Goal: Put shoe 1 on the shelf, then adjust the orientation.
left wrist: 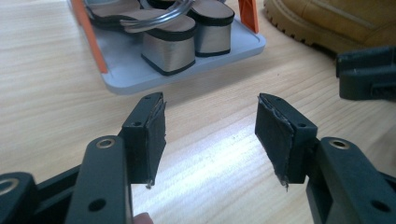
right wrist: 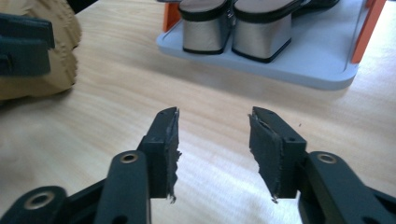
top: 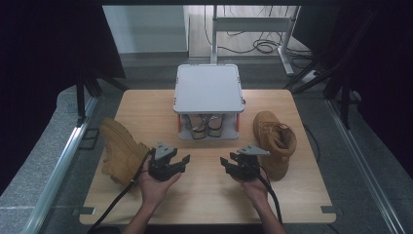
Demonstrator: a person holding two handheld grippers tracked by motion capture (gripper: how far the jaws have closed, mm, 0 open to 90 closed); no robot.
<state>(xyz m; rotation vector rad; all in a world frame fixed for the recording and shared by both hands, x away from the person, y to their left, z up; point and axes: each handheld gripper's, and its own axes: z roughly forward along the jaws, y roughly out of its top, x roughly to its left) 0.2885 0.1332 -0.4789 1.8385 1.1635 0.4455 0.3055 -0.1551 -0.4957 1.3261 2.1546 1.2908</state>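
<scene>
A small grey two-shelf rack (top: pixel 209 87) with orange posts stands at the table's back centre. On its lower shelf (left wrist: pixel 135 74) sits a pair of heeled sandals (top: pixel 204 124) with silver block heels (left wrist: pixel 170 49). One tan boot (top: pixel 122 151) lies left of the rack and a second tan boot (top: pixel 275 141) stands to its right. My left gripper (top: pixel 183 163) is held open above the wood in front of the rack, its jaws empty (left wrist: pixel 211 116). My right gripper (top: pixel 226 165) is open too, facing the left one, with nothing between its pads (right wrist: pixel 212 116).
The wooden table (top: pixel 209 195) is bounded by metal rails at both sides. Beyond the table stands a desk frame (top: pixel 253 29) with cables on the floor. In the right gripper view, the left boot (right wrist: pixel 46 65) shows beside the other gripper (right wrist: pixel 23 46).
</scene>
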